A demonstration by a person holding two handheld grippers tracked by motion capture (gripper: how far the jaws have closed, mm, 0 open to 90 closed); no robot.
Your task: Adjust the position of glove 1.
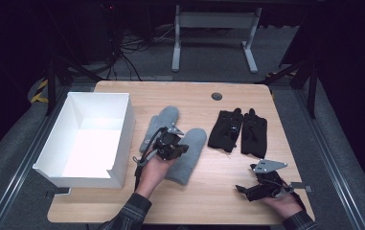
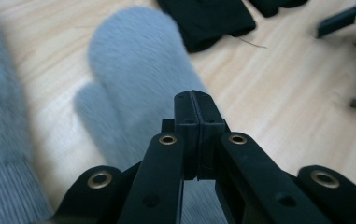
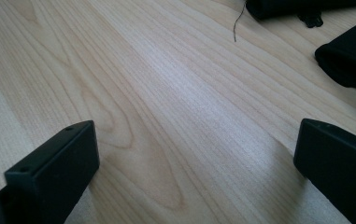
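At the far left of the pale wooden surface [image 1: 204,191] stands an open white cardboard box [image 1: 118,143], its hollow turned up, most likely where the gloves are meant to go. Just right of it lie two fluffy grey wool mittens [image 1: 189,148], side by side with their rounded tips toward the far edge. Your left gripper [image 1: 182,148] hangs over the near part of the right-hand mitten; in the left gripper view its fingers [image 2: 186,123] are pressed flat together with nothing between them, the mitten lying free beneath and beyond. So no mitten is gripped yet; you would need to spread the fingers and come down on the cuff. Farther right, a pair of black fabric gloves [image 1: 240,130] lies flat, well apart from the mittens. Nearest you on the right, your right gripper [image 1: 243,190] rests low over bare wood, fingers [image 3: 56,165] wide apart, seemingly waiting.
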